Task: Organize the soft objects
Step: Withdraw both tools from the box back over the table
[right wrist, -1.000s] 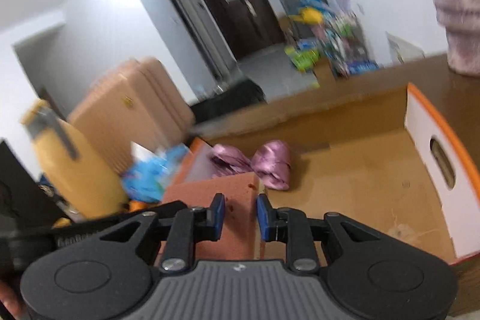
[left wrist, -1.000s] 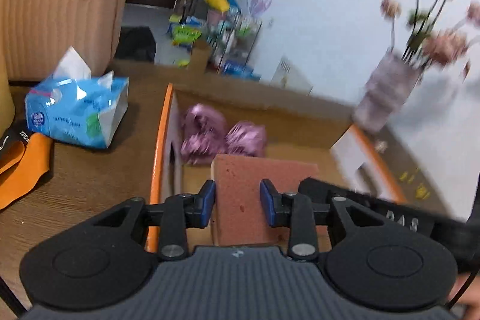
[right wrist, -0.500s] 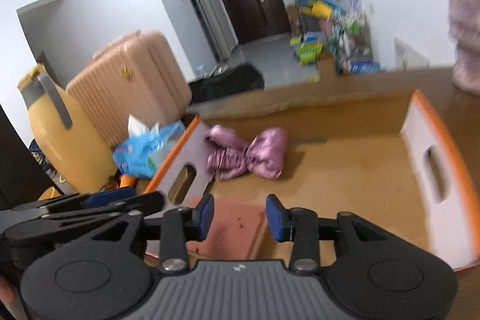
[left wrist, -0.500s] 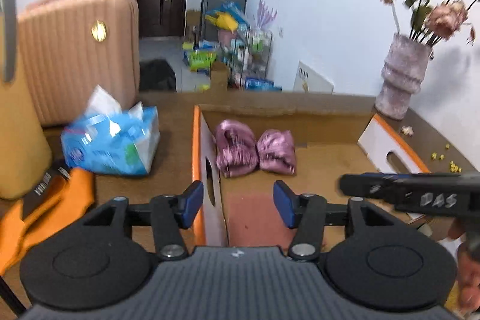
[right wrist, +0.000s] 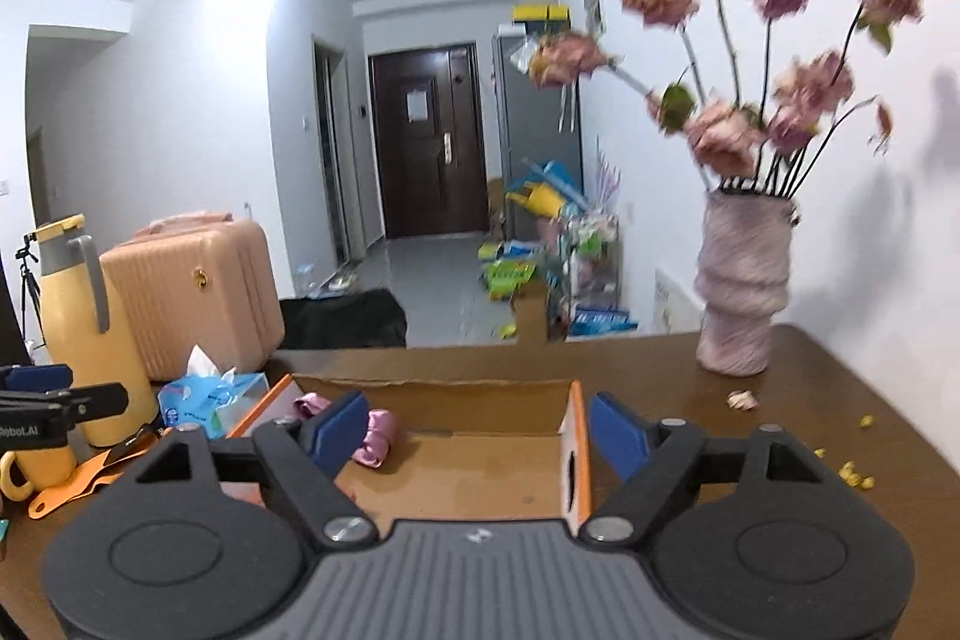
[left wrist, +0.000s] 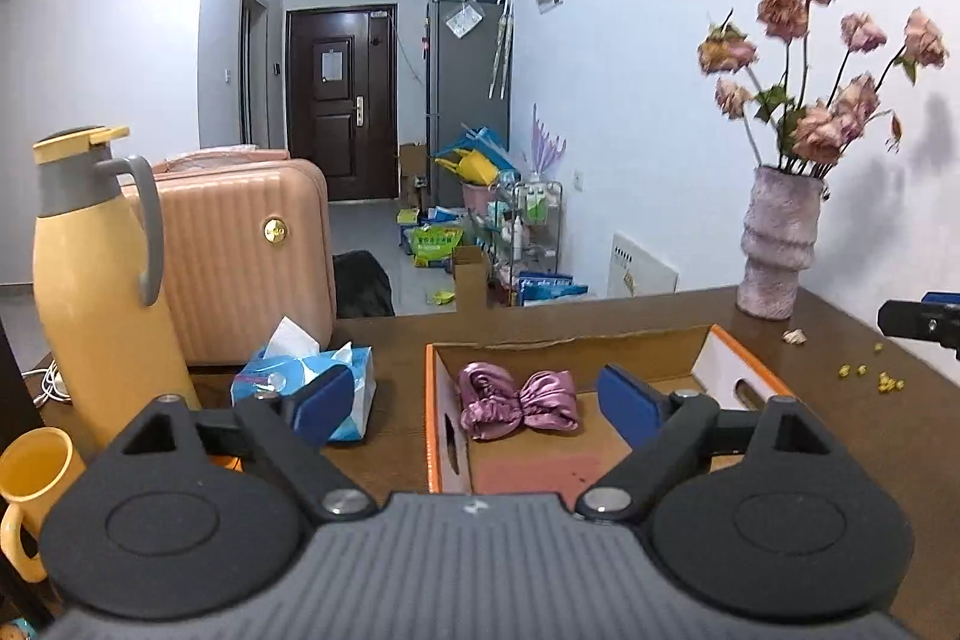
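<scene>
An open cardboard box (left wrist: 570, 352) with orange-edged flaps sits on the brown table. On its floor lie a purple satin bundle (left wrist: 519, 400) near the back left and a flat pink sponge (left wrist: 534, 472) at the front left. My left gripper (left wrist: 474, 403) hovers above and behind the box's near edge. Its jaws are opening wide, with nothing between them. My right gripper (right wrist: 477, 433) hangs over the box (right wrist: 450, 400) the same way, jaws opening and empty. The purple bundle (right wrist: 378, 436) shows partly behind the right gripper's left finger.
A blue tissue pack (left wrist: 300, 382), a yellow thermos (left wrist: 96, 280), a yellow mug (left wrist: 30, 490) and a pink suitcase (left wrist: 240, 250) stand left of the box. A vase of dried flowers (right wrist: 741, 298) stands at the back right, with petals and yellow crumbs scattered near it.
Both grippers let go of the pink sponge, which now lies flat in the box. Both have drawn back and up, and their jaws have spread wide.
</scene>
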Demonstrator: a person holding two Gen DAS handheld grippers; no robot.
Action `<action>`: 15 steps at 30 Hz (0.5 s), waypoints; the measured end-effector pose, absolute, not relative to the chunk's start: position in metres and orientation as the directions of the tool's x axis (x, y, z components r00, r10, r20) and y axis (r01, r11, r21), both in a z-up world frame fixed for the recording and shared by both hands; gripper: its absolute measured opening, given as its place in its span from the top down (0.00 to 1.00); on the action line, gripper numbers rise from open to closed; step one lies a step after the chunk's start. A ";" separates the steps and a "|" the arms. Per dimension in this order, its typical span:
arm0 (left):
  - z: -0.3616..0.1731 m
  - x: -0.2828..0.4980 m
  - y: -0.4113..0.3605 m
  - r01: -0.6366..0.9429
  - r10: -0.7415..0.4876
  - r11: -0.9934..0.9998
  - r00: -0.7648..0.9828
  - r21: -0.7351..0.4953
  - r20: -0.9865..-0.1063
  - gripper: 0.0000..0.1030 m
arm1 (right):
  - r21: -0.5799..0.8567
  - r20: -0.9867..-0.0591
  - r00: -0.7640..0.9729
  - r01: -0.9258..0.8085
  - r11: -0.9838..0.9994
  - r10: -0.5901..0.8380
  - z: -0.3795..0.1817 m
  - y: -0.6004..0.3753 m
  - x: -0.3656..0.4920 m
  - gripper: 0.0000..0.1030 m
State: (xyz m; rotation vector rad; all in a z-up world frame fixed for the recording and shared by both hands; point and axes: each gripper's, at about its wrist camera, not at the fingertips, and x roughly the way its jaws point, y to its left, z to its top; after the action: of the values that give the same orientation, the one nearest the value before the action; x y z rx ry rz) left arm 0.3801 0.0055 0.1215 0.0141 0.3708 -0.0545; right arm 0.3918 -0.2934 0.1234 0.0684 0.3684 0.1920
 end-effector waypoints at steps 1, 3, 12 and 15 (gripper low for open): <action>0.124 0.375 0.005 0.052 -0.048 0.999 0.935 0.003 -0.351 0.08 | 0.098 -0.338 0.920 -0.174 0.980 0.198 0.126 -0.295 0.385 0.21; 0.128 0.362 0.003 0.049 -0.044 0.999 0.944 0.006 -0.327 0.07 | 0.096 -0.319 0.927 -0.177 0.980 0.198 0.130 -0.298 0.374 0.21; 0.111 0.286 0.003 0.043 -0.040 0.999 0.954 0.005 -0.297 0.04 | 0.065 -0.262 0.946 -0.181 0.981 0.192 0.116 -0.291 0.306 0.19; 0.094 0.247 0.005 0.051 -0.051 0.999 0.958 -0.007 -0.283 0.01 | 0.063 -0.251 0.945 -0.199 0.978 0.208 0.101 -0.288 0.268 0.17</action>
State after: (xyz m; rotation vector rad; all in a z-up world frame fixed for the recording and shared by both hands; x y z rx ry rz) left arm 0.2467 0.0051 0.0942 0.0000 0.2873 -0.0521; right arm 0.2678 -0.2882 0.1009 0.0371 0.2595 0.2075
